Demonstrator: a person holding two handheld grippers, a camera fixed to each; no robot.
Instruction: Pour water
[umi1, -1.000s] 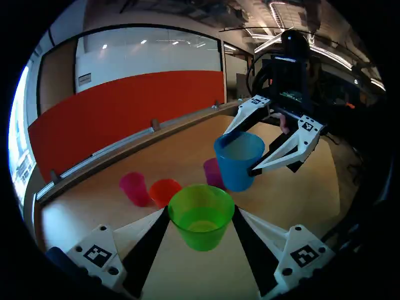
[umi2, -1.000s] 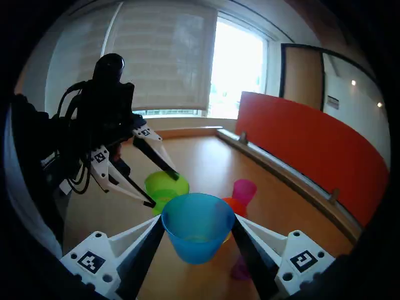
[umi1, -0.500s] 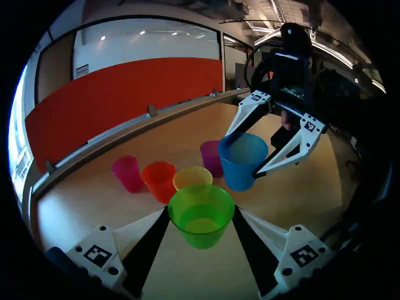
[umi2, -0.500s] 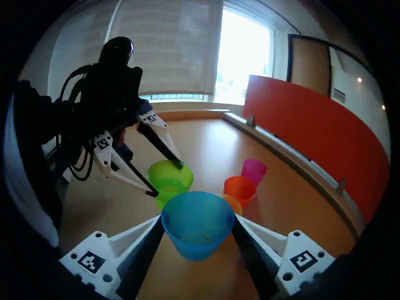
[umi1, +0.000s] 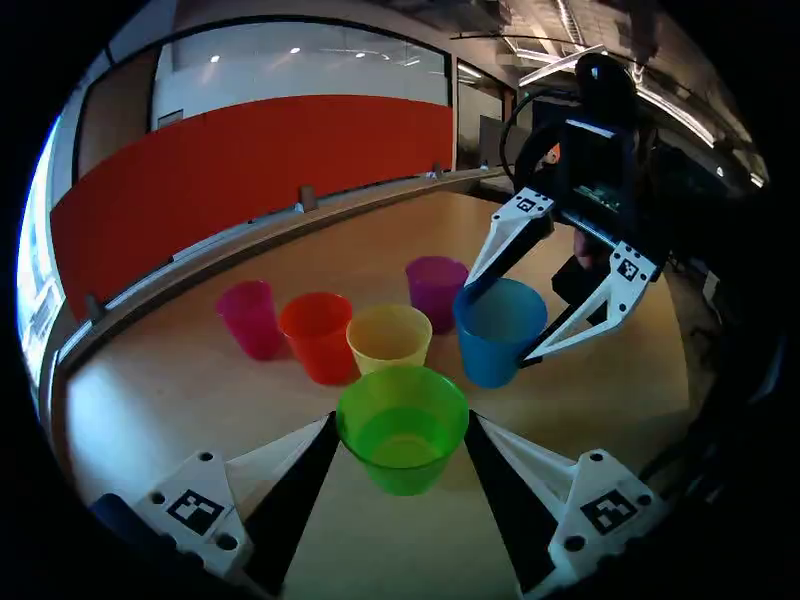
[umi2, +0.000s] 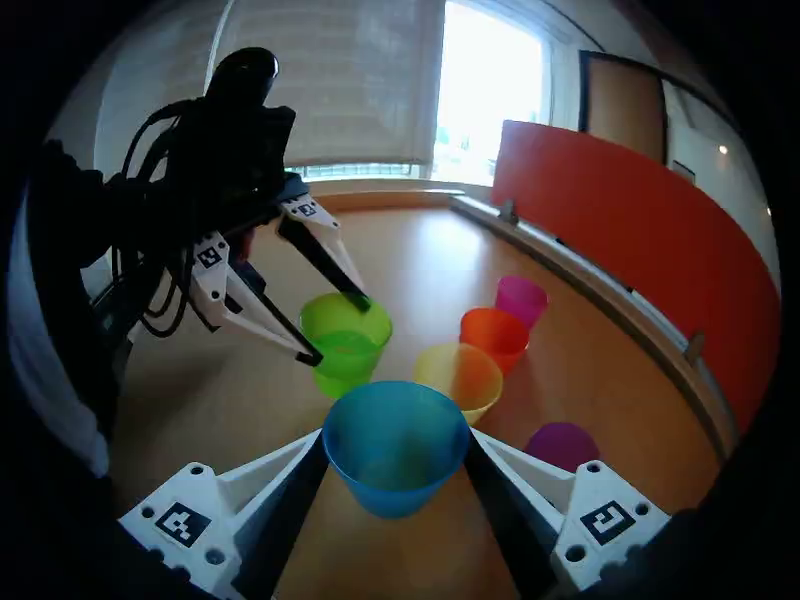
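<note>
Two cups are gripped, one in each tool. Left gripper view: my left tool (umi1: 401, 420) has both fingers pressed against the sides of the green cup (umi1: 402, 448), which stands upright between them with its mouth up. Beyond it, four loose cups stand upright on the wooden counter (umi1: 150, 400). The pink cup (umi1: 248, 318), orange cup (umi1: 318, 336) and yellow cup (umi1: 388, 338) form a close row from left to right, and the purple cup (umi1: 436, 290) is behind the yellow one. Just right of that group, my right tool (umi1: 500, 322) pinches the blue cup (umi1: 495, 348), also upright. A red panel (umi1: 250, 160) runs along the counter's far edge. Right gripper view: my right tool (umi2: 396, 438) clamps the blue cup (umi2: 396, 465) between both fingers, mouth up. Ahead and to the left, my left tool (umi2: 337, 328) grips the green cup (umi2: 348, 352) near its rim. The yellow, orange and pink cups recede to the upper right, and the purple cup (umi2: 562, 445) stands just beside my right finger. I cannot tell whether either held cup touches the counter, or whether either holds water.
</note>
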